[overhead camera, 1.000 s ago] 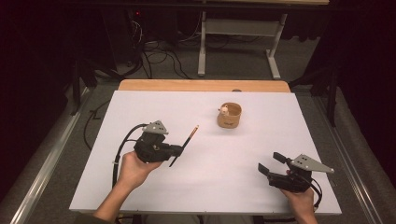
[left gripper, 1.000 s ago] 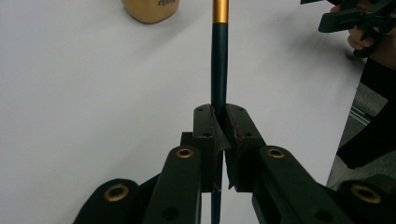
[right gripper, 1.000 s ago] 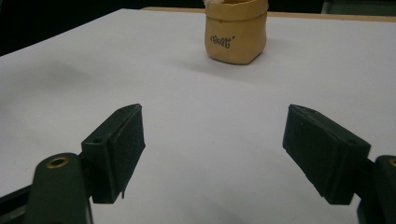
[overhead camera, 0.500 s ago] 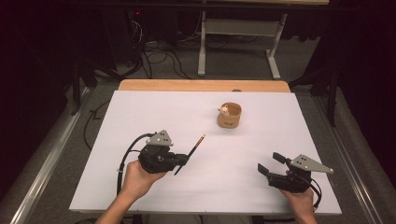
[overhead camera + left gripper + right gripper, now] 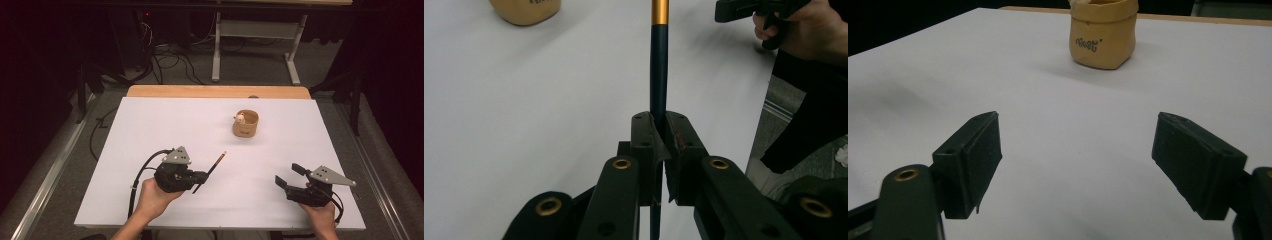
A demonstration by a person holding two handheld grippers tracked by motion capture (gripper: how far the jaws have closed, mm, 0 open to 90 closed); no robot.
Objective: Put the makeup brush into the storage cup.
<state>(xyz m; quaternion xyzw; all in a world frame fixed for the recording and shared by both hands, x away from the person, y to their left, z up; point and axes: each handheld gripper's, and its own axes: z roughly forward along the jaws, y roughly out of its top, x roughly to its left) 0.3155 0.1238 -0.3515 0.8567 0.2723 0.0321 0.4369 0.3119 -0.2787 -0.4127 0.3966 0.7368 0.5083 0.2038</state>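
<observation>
My left gripper (image 5: 200, 177) is shut on a dark pencil-like stick (image 5: 215, 165) with a gold band near its far end. In the left gripper view the stick (image 5: 658, 70) runs straight up from between the closed jaws of the left gripper (image 5: 659, 145). A small tan pouch (image 5: 245, 123) with something pale inside stands at the table's middle back; it appears too in the right gripper view as the pouch (image 5: 1103, 32). My right gripper (image 5: 289, 175) rests open near the front right edge, nothing between its jaws (image 5: 1075, 160).
The white table top (image 5: 150, 130) has a wooden strip (image 5: 215, 91) along its far edge. Cables and a metal stand leg (image 5: 216, 55) lie on the floor beyond. A rail runs along the floor at the left.
My left gripper has shifted right and nearer the front edge with the stick in it. The right gripper has stayed put.
</observation>
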